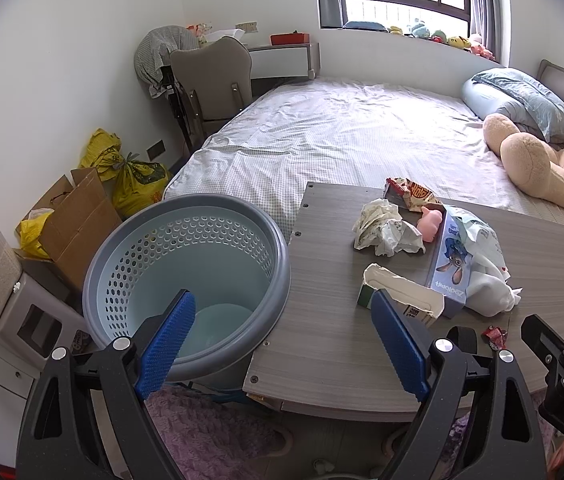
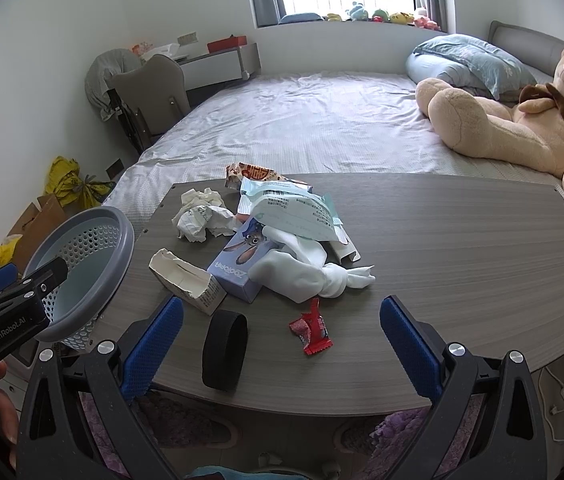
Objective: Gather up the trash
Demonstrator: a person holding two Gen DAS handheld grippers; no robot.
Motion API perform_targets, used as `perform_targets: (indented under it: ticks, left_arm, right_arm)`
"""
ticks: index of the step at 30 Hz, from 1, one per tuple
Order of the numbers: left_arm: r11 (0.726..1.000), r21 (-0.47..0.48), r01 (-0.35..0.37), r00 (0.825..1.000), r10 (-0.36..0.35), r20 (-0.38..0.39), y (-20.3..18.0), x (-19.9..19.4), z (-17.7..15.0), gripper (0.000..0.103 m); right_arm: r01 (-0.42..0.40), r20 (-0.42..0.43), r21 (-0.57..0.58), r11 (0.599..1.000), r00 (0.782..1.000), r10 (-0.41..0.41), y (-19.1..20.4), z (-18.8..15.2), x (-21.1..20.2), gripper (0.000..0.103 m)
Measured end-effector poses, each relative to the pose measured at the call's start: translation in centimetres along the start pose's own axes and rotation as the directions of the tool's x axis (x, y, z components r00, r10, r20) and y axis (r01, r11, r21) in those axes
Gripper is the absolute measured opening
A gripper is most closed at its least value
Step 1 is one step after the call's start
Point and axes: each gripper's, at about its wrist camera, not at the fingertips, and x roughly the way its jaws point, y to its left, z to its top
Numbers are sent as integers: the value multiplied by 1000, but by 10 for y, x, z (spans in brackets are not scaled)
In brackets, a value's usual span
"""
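My right tongs (image 2: 279,338) are wide open and hold nothing. My left tongs (image 1: 282,338) are wide open too, and empty. They hang partly over the bin (image 1: 185,280), which sits at the left edge of the tabletop (image 2: 462,264).

The trash lies in a heap left of the middle of the tabletop. The nearest piece is the red candy wrapper (image 2: 312,330). In the right wrist view it sits low in the middle of the frame, right between my two blue fingers and a little ahead of them. It is small, flat and crinkly, and its long side runs up and down in the frame, leaning a bit. My right tongs are nearer to it than my left ones. So I think the right tongs should go for it first, straight ahead.

Just left of the wrapper stands a black band (image 2: 223,352). I cannot tell if it is trash.

Farther back are a torn white carton (image 2: 185,276), a blue box with a rabbit on it (image 2: 239,268), a white sock (image 2: 306,276), crumpled paper (image 2: 201,218), a pale blue packet (image 2: 294,208) and a red snack bag (image 2: 251,172).

The bin looks empty, so I think no trash is in yet.
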Motion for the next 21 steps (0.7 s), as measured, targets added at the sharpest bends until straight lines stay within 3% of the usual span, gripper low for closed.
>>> perform_targets:
  ticks: [21]
  left_arm:
    - [1000, -1, 0, 1000, 0, 2, 0, -1, 0, 85]
  right_arm:
    - [-7, -5, 0, 1000, 1000, 7, -1, 1, 0, 97]
